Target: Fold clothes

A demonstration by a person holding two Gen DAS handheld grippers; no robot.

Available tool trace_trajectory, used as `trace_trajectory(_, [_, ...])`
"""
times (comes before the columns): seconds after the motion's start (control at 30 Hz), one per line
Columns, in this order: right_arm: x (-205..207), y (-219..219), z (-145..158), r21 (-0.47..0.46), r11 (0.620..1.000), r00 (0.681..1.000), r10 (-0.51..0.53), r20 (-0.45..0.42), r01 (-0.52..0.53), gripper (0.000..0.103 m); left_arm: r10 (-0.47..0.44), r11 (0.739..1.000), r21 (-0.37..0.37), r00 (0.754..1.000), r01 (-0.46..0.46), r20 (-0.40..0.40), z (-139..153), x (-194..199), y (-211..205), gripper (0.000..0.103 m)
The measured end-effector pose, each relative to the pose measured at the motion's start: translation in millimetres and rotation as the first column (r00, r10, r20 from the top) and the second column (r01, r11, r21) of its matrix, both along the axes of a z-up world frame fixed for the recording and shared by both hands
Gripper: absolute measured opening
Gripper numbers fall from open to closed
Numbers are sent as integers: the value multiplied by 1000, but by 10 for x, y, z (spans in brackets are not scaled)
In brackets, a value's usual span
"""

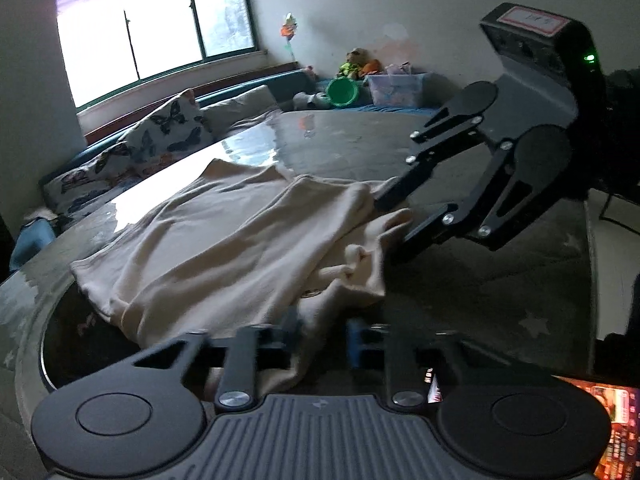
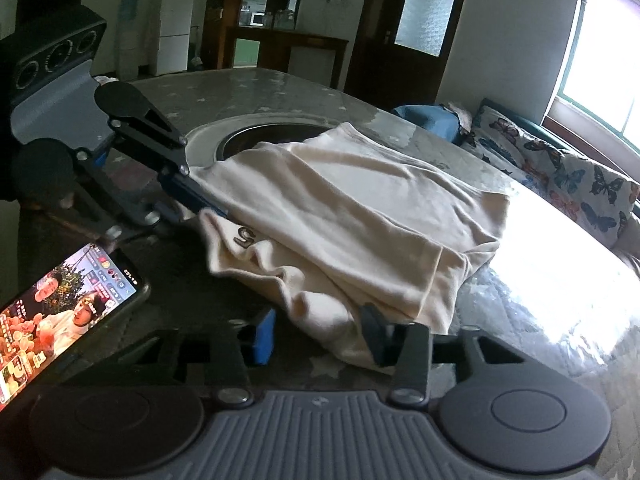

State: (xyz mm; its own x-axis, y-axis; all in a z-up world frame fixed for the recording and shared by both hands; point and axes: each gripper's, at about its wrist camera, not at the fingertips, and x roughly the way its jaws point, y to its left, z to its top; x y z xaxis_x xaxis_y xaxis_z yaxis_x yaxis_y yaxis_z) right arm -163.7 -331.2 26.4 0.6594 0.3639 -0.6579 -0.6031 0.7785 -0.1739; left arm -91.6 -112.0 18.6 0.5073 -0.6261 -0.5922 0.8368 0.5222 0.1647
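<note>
Low in the left wrist frame, my left gripper [image 1: 320,344] stands with its jaws spread, the hem of the cream garment [image 1: 224,240] lying in the gap between them without being clamped. At the bottom of the right wrist frame my right gripper [image 2: 320,336] is likewise spread, a blue pad showing on its left finger and a bunched cream fold lying between the two fingers; I cannot tell whether either pad touches the cloth. Lower left of that frame, a phone [image 2: 60,308] with a lit screen lies on the table [image 2: 520,320], apart from the fabric. Across the middle, the cream garment [image 2: 352,216] lies loosely folded over itself on the table, a dark figure printed near its left edge, and its far end drapes over the rim of a round recess [image 2: 208,136] in the tabletop. Further right, butterfly-print cushions [image 2: 568,172] sit along a bench below a bright window [image 2: 604,52]. At the upper left, a white refrigerator [image 2: 174,28] stands against the far wall.
</note>
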Motion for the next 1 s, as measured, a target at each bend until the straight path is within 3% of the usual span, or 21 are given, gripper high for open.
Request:
trace_trajectory(0.13, [-1, -4, 3, -13, 1000, 1000, 7, 23, -6, 42, 33, 999, -24, 999, -33, -1, 63, 39, 14, 11])
trace_trajectory(0.2, [-31, 6, 12, -29, 1000, 998, 11, 59, -9, 56, 48, 998, -42, 999, -47, 10, 112, 66, 17, 10])
trace_trajectory(0.37, [-81, 70, -1, -83, 996, 989, 50, 138, -39, 62, 80, 994, -79, 997, -81, -12, 211, 231, 29, 10])
trace_trajectory(0.5, [-10, 126, -78, -123, 991, 986, 66, 151, -47, 57, 91, 991, -96, 996, -93, -22, 259, 334, 39, 10])
trace_trajectory(0.6, [78, 136, -106, -132, 990, 987, 67, 148, -47, 42, 86, 990, -105, 996, -89, -38, 273, 380, 62, 10])
trace_trajectory(0.63, [105, 134, -105, -132, 990, 987, 67, 148, -47, 33, 86, 991, -103, 996, -90, -38, 268, 377, 69, 11])
trace_trajectory(0.67, [131, 125, -94, -122, 991, 987, 64, 145, -46, 25, 79, 991, -102, 996, -82, -36, 260, 363, 77, 13])
trace_trajectory(0.73, [176, 97, -55, -93, 995, 990, 56, 130, -44, 20, 68, 993, -94, 997, -70, -27, 231, 320, 97, 16])
trace_trajectory(0.9, [247, 31, 72, -38, 999, 992, 38, 118, -34, 15, 62, 995, -80, 998, -60, 15, 181, 189, 149, 49])
trace_trajectory(1.0, [266, 24, 121, -27, 999, 991, 27, 130, -24, 15, 61, 995, -77, 997, -58, 41, 175, 121, 184, 58])
